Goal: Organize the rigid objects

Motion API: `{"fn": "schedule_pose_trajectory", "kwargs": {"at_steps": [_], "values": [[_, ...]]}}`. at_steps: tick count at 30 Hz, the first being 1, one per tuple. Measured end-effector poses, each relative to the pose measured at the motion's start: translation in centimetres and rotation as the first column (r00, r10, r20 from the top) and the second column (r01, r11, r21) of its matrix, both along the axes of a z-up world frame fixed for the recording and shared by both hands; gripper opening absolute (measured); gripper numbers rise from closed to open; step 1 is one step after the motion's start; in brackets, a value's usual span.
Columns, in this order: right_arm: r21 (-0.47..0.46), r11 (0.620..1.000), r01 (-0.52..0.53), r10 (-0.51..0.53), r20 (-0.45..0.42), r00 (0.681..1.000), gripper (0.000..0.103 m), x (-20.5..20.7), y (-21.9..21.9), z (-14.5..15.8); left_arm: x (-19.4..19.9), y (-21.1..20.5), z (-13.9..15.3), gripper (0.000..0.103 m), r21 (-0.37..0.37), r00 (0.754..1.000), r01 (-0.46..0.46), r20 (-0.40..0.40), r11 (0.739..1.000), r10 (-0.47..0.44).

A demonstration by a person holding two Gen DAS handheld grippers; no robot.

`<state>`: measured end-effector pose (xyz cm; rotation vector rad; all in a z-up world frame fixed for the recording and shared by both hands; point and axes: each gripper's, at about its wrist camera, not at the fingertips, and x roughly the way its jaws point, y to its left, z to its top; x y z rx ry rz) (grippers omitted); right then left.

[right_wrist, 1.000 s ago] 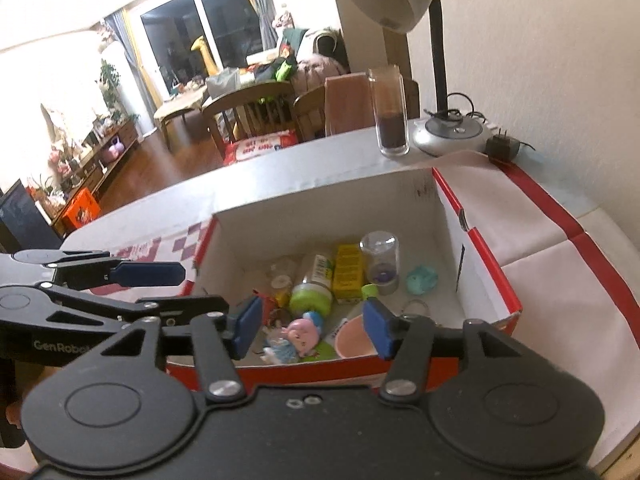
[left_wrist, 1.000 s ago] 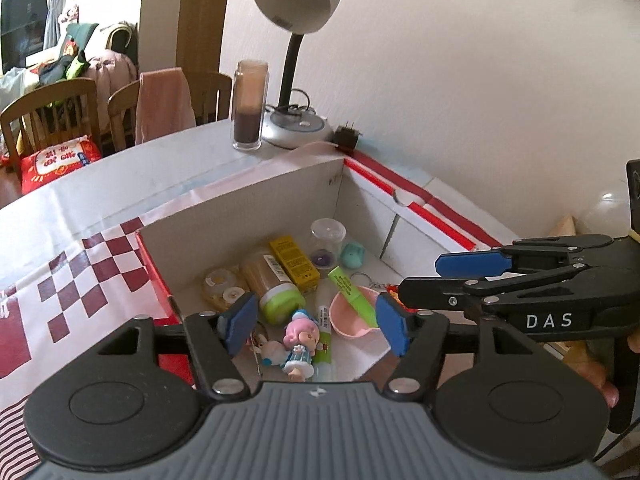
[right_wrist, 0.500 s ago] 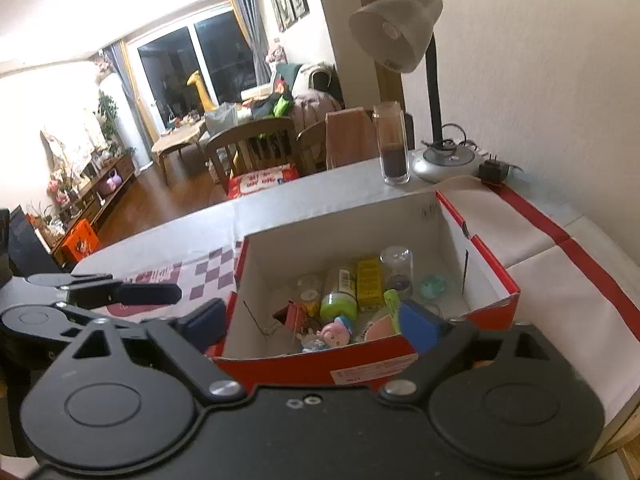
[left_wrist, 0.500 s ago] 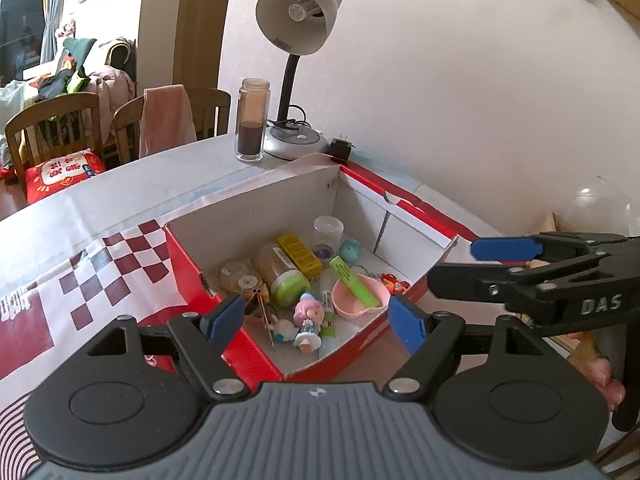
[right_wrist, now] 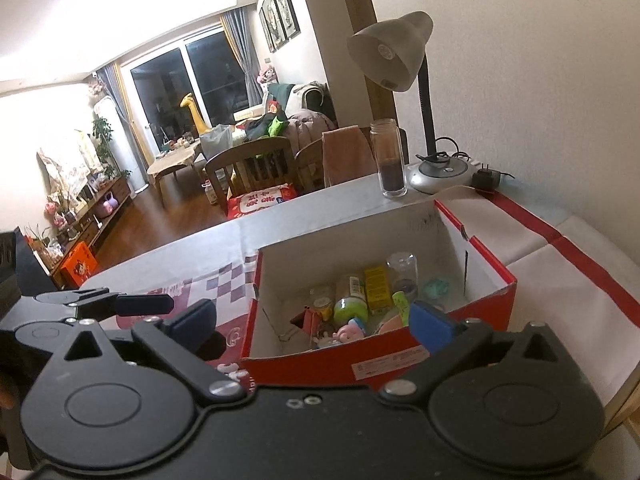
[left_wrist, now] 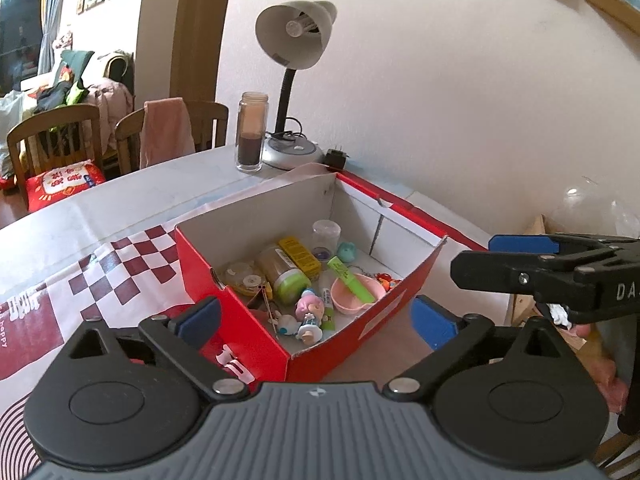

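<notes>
Red shoebox [left_wrist: 240, 320], small items inside
My left gripper [left_wrist: 316, 320] jaws still spreading, my right gripper [right_wrist: 312, 320] jaws opening, both empty; pink bowl [left_wrist: 354, 296] boxed.

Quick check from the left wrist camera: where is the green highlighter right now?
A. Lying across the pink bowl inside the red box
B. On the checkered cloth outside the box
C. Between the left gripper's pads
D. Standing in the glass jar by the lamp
A: the green highlighter lies slanted across the pink bowl inside the red box.
</notes>
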<state>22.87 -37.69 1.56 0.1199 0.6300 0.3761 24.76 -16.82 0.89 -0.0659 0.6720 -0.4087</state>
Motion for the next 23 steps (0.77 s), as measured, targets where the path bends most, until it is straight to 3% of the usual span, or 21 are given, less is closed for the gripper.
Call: {"fn": "schedule_pose_trajectory", "kwargs": {"at_steps": [23], "values": [[0.005, 1.0, 0.024, -0.024, 0.012, 1.0, 0.103, -1.7, 1.4, -0.1, -2.0, 1.5, 0.8, 0.102, -0.001, 0.999, -0.01, 0.044, 1.0, 0.01]]}}
